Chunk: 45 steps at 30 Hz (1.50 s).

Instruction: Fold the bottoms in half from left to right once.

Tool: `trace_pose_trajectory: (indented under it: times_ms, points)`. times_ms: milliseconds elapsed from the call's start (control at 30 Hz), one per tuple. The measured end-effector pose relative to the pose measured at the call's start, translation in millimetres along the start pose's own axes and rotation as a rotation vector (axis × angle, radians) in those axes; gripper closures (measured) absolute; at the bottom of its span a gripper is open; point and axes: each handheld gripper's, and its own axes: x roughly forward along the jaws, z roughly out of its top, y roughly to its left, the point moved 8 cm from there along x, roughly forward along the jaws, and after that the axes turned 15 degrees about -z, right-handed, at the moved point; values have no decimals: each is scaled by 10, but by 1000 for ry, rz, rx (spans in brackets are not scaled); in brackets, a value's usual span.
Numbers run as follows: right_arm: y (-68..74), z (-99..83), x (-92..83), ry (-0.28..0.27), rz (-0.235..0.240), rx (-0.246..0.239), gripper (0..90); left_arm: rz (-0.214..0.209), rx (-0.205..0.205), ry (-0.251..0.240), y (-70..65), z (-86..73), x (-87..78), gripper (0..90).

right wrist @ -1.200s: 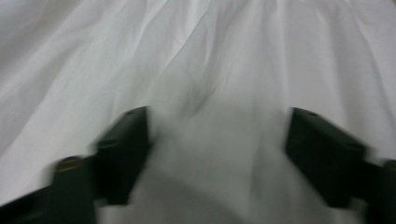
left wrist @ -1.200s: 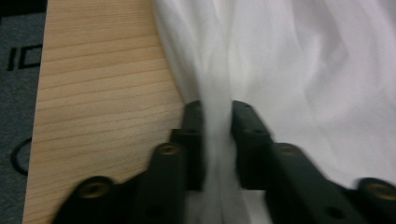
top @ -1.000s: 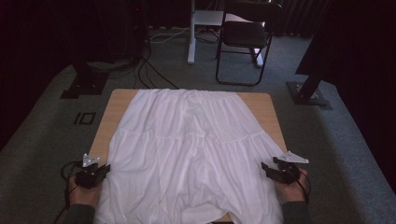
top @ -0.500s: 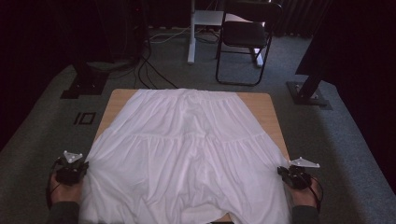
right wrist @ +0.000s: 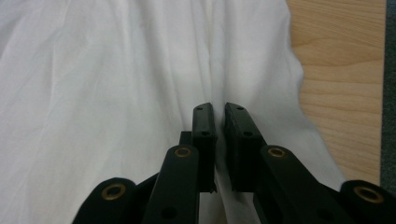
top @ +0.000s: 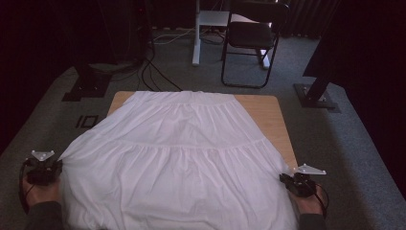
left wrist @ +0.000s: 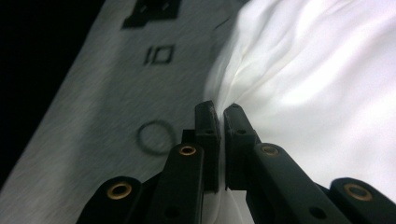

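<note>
Currently, the left gripper point(left wrist: 219, 116) stands with its 2 jaws pressed together on a pinch of the white skirt point(top: 182, 163); fabric fans out from the pad tips toward 1 o'clock in the left gripper view. In the high view the left gripper point(top: 45, 170) sits at the 8 o'clock corner of the garment, off the table edge and over the grey carpet point(top: 335, 158).

The right gripper point(right wrist: 220, 116) has just been closing. Its jaws now stand nearly together with skirt cloth gathered between them, and creases run from the pads toward 12 o'clock. In the high view the right gripper point(top: 299, 182) sits at the 4 o'clock corner of the garment, just beside the wooden table point(top: 268, 115).

The skirt lies flat across the table. Its long axis runs from the waistband at 12 o'clock to the hem at 6 o'clock, nearest the person. The hem is the widest part and overhangs the near edge.

Judgement: the coming move turns on the hem line stretched between the 2 grippers. Each gripper holds 1 hem corner, so neither is nearer. The bulk of the garment lies toward 12 o'clock from both tools, so a fold would carry both corners that way along the long axis.

A black chair point(top: 251, 43) stands well apart beyond the table.
</note>
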Motion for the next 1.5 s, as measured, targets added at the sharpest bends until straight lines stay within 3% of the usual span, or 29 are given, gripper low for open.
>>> trace_pose_trajectory:
  times_ms: [133,267,367,467,600,700,767,900,967,1100,1167,1233,1267,1300,1367,1400,1433,1467,1500]
  points:
    - [35,8,0,-1,-9,-25,807,-132,31,-97,-348,217,-184,866]
    - [61,13,0,-5,-17,-40,797,-281,103,-179,-801,484,-398,865]
    - [74,13,0,-6,-27,-50,796,-407,176,-260,-1243,702,-561,863]
    - [80,14,-1,-6,-35,-53,797,-508,225,-300,-1645,851,-630,863]
    - [97,15,-4,-8,-49,-68,803,-656,313,-331,-2293,1057,-700,863]
    - [97,14,-4,-9,-50,-67,803,-744,439,-355,-2881,1201,-764,864]
    - [100,15,-4,-7,-54,-66,804,-770,547,-375,-3284,1272,-736,865]
    - [107,18,-5,-2,-64,-71,808,-916,594,-274,-4077,1225,-439,866]
    - [111,20,-5,-3,-68,-74,807,-1037,598,-219,-4500,1098,-375,866]
    - [109,25,0,1,-65,-70,808,-1221,575,-115,-5018,884,-291,866]
    - [109,29,-1,10,-68,-72,803,-1241,591,-68,-5179,786,-194,857]
    - [102,41,2,25,-95,-77,724,-1261,557,-42,-5205,763,-124,736]
    - [101,51,1,36,-107,-80,642,-1251,542,-41,-5177,770,-98,668]
    - [115,67,-1,45,-109,-75,580,-1216,547,-55,-5106,794,-72,624]
    - [220,215,-65,2,-116,-74,457,-1184,525,-65,-4965,841,-57,557]
    - [220,215,-65,2,-116,-74,457,-1163,513,-76,-4867,873,-54,557]
    - [220,215,-65,2,-116,-74,457,-1163,513,-76,-4867,873,-54,551]
    - [276,285,-100,-18,-108,-77,445,-1109,492,-102,-4641,927,-41,551]
    - [415,451,-178,-65,-70,-76,438,-1081,479,-104,-4518,941,-22,533]
